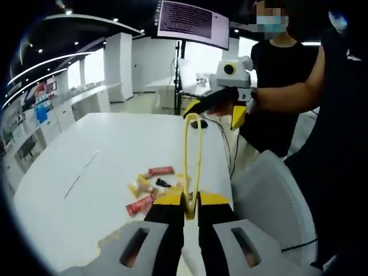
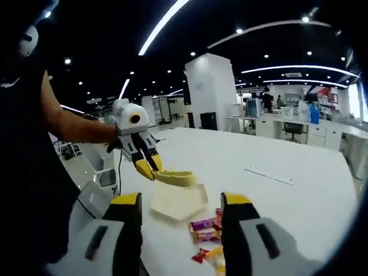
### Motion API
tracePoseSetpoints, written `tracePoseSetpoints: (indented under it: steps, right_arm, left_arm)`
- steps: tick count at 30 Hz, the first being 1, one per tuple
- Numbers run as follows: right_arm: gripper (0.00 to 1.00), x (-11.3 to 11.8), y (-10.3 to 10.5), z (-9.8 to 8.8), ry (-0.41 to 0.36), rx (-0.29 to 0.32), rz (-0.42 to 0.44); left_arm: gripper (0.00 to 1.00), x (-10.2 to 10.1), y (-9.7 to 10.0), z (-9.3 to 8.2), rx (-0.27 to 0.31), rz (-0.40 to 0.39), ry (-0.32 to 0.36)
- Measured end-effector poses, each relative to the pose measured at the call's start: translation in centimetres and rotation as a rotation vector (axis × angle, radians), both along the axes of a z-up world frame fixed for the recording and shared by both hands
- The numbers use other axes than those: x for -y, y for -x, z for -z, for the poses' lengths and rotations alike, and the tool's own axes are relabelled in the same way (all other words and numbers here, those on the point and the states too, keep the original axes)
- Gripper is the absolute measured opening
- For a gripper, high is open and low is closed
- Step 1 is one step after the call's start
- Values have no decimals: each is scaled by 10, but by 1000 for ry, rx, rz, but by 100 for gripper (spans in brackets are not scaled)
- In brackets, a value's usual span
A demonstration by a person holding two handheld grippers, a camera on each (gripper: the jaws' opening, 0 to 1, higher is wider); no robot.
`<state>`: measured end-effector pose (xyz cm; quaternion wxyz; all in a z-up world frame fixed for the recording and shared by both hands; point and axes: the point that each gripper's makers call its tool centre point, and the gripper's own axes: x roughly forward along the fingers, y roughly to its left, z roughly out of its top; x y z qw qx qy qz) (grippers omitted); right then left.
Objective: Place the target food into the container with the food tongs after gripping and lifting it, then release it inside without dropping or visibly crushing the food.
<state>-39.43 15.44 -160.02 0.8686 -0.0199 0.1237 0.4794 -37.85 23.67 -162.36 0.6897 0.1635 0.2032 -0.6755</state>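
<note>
My left hand-held gripper (image 1: 191, 205) is pinched on thin yellow plastic food tongs (image 1: 192, 155), long arms reaching out over the table (image 1: 115, 144). My right hand-held gripper (image 2: 180, 210) is spread wide, holding nothing. Below it: a shallow pale angular container (image 2: 179, 202), inside looks bare. Glossy wrapped snacks (image 2: 206, 230) lie just beside it on the smooth white table.

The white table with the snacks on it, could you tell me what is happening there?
A person holds a claw in each hand above the white table. The left claw is shut on yellow food tongs. The right claw is open and empty. Wrapped snacks lie beside a pale container; nothing is lifted yet.
</note>
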Motion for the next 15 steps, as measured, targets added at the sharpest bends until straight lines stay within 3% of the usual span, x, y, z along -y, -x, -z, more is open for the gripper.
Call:
tracePoseSetpoints:
  steps: [5,7,10,15]
  right_arm:
    - [42,-29,-4,-8,26,15,-117]
    - [42,-39,-8,-16,18,35,-127]
    - [40,-53,-13,-31,-27,49,-162]
    - [34,-72,-8,-58,-123,69,-220]
  left_arm:
    - [3,1,-2,-28,-16,51,25]
    - [3,0,-2,-37,-24,60,47]
    - [3,-2,4,-54,-48,71,87]
    - [3,-4,14,-66,-64,81,108]
